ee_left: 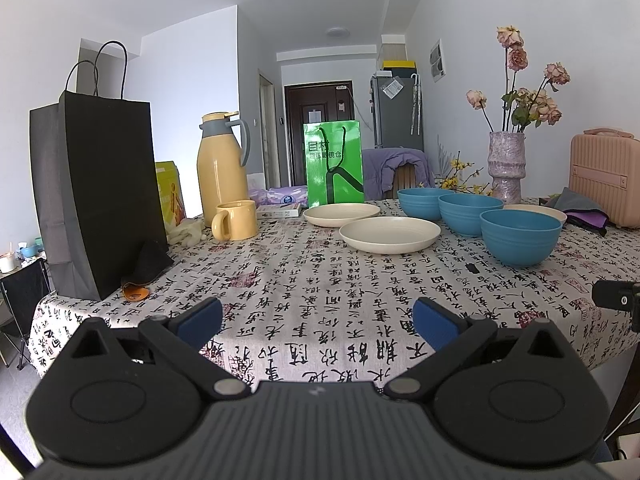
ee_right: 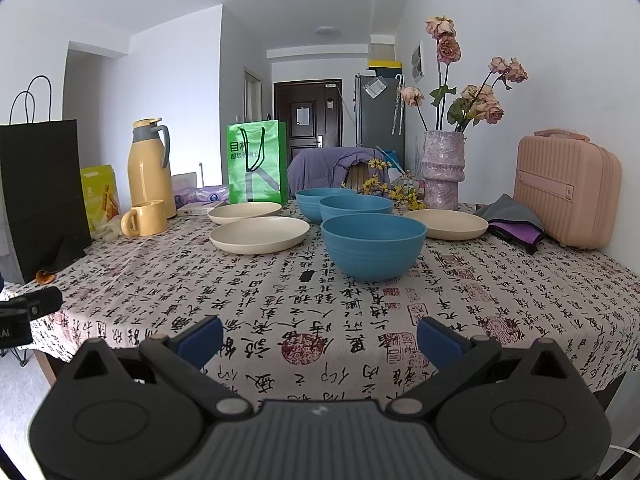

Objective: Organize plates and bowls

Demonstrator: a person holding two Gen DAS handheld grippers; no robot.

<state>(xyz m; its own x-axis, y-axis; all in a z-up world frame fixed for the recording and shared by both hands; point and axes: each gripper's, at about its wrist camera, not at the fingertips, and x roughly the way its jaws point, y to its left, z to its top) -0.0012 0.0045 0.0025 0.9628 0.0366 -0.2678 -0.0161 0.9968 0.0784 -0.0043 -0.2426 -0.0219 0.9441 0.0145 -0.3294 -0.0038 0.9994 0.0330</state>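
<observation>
Right wrist view: three blue bowls sat mid-table w/ three cream plates, two at 10 o'clock of the nearest bowl, one at 2 o'clock. Right gripper hung over the table's near edge, jaws released, holding nothing. Left gripper likewise spread & empty. Vase at 1 o'clock, pink case at 3 o'clock.

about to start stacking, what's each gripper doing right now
Left gripper: open, holding nothing, short of the dishes.
Right gripper: open, holding nothing, short of the dishes.
</observation>
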